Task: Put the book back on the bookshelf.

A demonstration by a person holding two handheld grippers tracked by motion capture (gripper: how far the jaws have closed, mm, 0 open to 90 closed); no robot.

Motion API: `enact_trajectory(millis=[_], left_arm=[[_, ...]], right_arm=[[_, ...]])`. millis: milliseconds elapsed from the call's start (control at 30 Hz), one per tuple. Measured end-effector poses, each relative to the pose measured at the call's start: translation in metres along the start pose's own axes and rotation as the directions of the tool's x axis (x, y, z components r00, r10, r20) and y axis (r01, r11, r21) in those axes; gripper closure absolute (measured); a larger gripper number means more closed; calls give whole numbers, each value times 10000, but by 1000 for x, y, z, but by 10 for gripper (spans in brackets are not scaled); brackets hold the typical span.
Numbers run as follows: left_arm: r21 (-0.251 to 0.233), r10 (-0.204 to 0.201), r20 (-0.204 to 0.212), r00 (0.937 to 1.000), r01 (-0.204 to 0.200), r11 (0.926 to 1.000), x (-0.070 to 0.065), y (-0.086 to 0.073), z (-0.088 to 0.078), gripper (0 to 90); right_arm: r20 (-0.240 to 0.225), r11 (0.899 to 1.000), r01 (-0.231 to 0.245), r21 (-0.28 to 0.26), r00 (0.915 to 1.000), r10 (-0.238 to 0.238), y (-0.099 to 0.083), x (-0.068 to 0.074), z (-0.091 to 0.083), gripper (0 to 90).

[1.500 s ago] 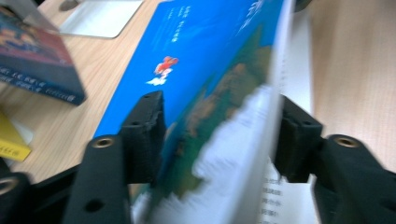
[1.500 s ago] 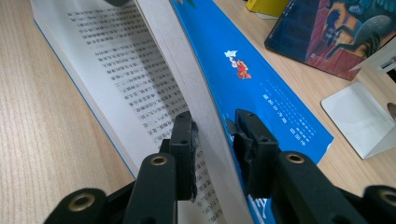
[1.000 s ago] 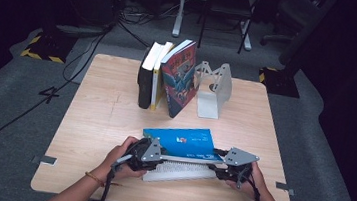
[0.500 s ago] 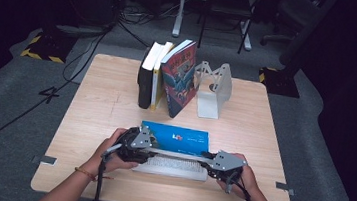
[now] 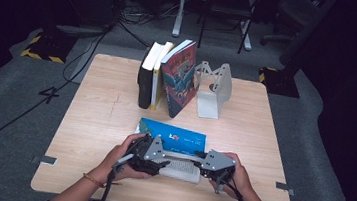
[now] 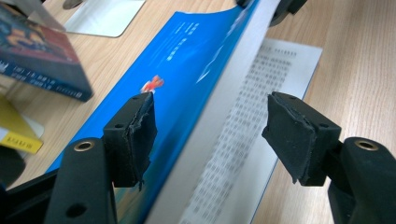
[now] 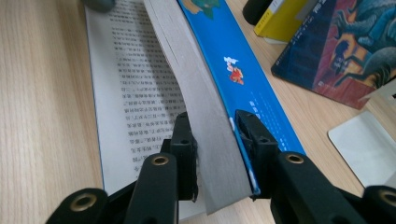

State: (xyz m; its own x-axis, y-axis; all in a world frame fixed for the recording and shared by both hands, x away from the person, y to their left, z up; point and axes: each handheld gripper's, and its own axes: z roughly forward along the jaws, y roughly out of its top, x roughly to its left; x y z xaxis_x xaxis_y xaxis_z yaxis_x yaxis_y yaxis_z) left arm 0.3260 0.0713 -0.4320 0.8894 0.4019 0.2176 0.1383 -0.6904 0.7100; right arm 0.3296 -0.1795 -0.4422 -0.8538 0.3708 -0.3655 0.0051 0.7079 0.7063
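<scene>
Left gripper jaws just spread off blue book, pages between them, right gripper pinching page block.

The open book had a bright blue cover with a small red-and-white figure and pale lettering; its pages were white with grey lines of print. Both tongs had black jaws, the left tongs and the right tongs alike. The worktop was pale wood grain. An upright book bore a dark blue and red dragon illustration, beside a yellow book and a black book. The bookend was white.
</scene>
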Motion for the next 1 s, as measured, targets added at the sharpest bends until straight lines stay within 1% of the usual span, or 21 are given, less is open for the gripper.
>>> enact_trajectory(millis=[67, 100, 200, 267, 367, 400, 433, 467, 533, 567, 633, 667, 733, 767, 800, 833, 867, 900, 933, 967, 1000], left_arm=[[121, 45, -54, 10000, -45, 9999, -2, 2, 8, 321], [121, 45, -54, 10000, -45, 9999, -2, 2, 8, 320], [263, -216, 49, 9998, 214, 9994, -3, 0, 20, 314], [302, -161, -195, 9997, 166, 9994, -5, -1, 24, 310], [159, -214, -460, 9987, 221, 9996, -7, 0, 27, 326], [144, -205, -611, 9979, 215, 9997, -8, 0, 28, 325], [107, -208, -1004, 9947, 219, 9997, -10, -1, 30, 335], [107, -208, -1004, 9947, 219, 9997, -10, -1, 30, 361], [106, -241, -1212, 9923, 255, 9996, -10, -1, 30, 376], [136, -220, -1270, 9917, 239, 9996, -8, -1, 30, 414], [159, -191, -1121, 9935, 210, 9997, -7, -1, 30, 467], [168, -155, -959, 9953, 172, 9997, -7, -1, 30, 515], [338, 24, -749, 9972, 1, 9994, -8, -1, 30, 573], [309, 62, -665, 9978, -41, 9995, -7, -2, 31, 601], [309, 62, -665, 9978, -41, 9995, -7, -2, 31, 612], [328, 67, -523, 9986, -50, 9994, -6, -3, 31, 612], [365, 119, -465, 9988, -102, 9993, -6, -3, 30, 627], [490, 299, -431, 9986, -277, 9984, -7, -4, 30, 653], [490, 299, -431, 9986, -277, 9984, -7, -4, 30, 665], [414, 383, -458, 9982, -364, 9985, -6, -4, 29, 679], [403, 456, -362, 9983, -441, 9982, -5, -5, 28, 687]], right_arm=[[-59, 9999, 105, 36, 9999, -105, 6, 3, 4, 713], [-59, 9999, 105, 36, 9999, -105, 6, 3, 4, 713], [-109, 9996, 258, 125, 9996, -257, 10, 7, 8, 719], [-113, 9995, 282, 137, 9995, -281, 11, 8, 9, 720], [-125, 9994, 282, 199, 9995, -280, 11, 9, 11, 721], [-98, 9993, 322, 193, 9994, -321, 12, 10, 12, 721], [-81, 9992, 346, 214, 9994, -344, 12, 10, 12, 721], [-80, 9991, 356, 230, 9993, -355, 12, 10, 12, 721], [-88, 9991, 341, 236, 9994, -339, 12, 11, 12, 720], [-93, 9992, 322, 243, 9994, -320, 12, 11, 13, 719], [-74, 9993, 291, 235, 9996, -289, 12, 11, 13, 717], [-66, 9993, 283, 240, 9996, -282, 12, 11, 14, 714], [-120, 9992, 283, 273, 9995, -280, 12, 12, 14, 705], [-161, 9992, 303, 267, 9994, -299, 12, 12, 15, 696], [-161, 9992, 303, 267, 9994, -299, 12, 12, 15, 696], [-176, 9993, 258, 254, 9995, -254, 12, 12, 15, 687], [-234, 9999, 122, 111, 9997, -119, 11, 11, 15, 664], [-447, 9999, -33, -105, 9990, 28, 9, 8, 15, 604], [-447, 9999, -33, -105, 9990, 28, 9, 8, 15, 604], [-387, 10000, -41, 72, 9992, 43, 4, 3, 15, 554], [-269, 10000, -72, -22, 9996, 71, 0, 0, 14, 557]])
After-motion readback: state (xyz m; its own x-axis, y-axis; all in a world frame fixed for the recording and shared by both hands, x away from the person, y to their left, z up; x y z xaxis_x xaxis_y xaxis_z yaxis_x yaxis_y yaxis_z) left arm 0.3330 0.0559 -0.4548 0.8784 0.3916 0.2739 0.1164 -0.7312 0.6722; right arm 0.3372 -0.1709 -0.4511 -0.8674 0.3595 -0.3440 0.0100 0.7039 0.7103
